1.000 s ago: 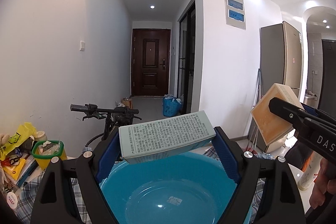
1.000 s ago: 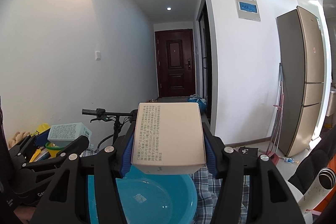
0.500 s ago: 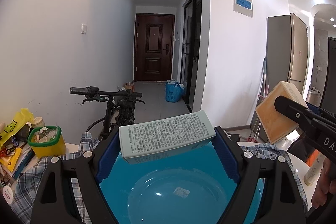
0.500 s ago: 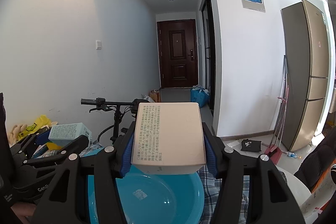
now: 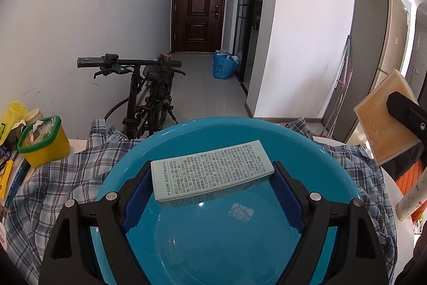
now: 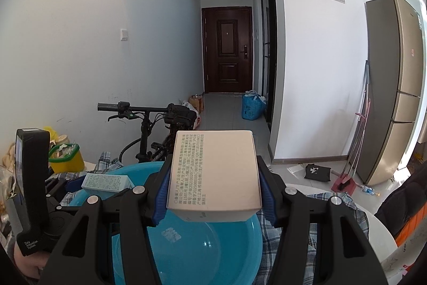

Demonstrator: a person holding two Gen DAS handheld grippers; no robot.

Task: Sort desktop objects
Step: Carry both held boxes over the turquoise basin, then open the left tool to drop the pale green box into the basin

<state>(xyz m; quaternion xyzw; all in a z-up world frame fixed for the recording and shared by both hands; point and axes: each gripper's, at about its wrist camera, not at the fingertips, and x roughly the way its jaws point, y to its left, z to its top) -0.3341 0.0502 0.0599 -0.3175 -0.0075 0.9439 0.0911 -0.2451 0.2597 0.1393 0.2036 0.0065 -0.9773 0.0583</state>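
Between the blue pads of our left gripper [image 5: 213, 184] sits a pale green carton [image 5: 212, 174], clamped lengthwise, printed in small Chinese text, above the blue basin [image 5: 186, 245]. Right-wrist view: our right gripper [image 6: 213, 190] clamps a beige box [image 6: 214, 170] bearing vertical Chinese print, over the same basin.

Black grippers [image 5: 213, 187] — blue pads [image 5: 134, 200] (silver screws).

Round teal plastic basin [image 5: 333, 167]; blue-and-white plaid cloth [image 5: 66, 178]; pale green printed carton [image 5: 210, 170]; beige cardboard box [image 6: 213, 170]; yellow green-rimmed tub [image 5: 45, 148].
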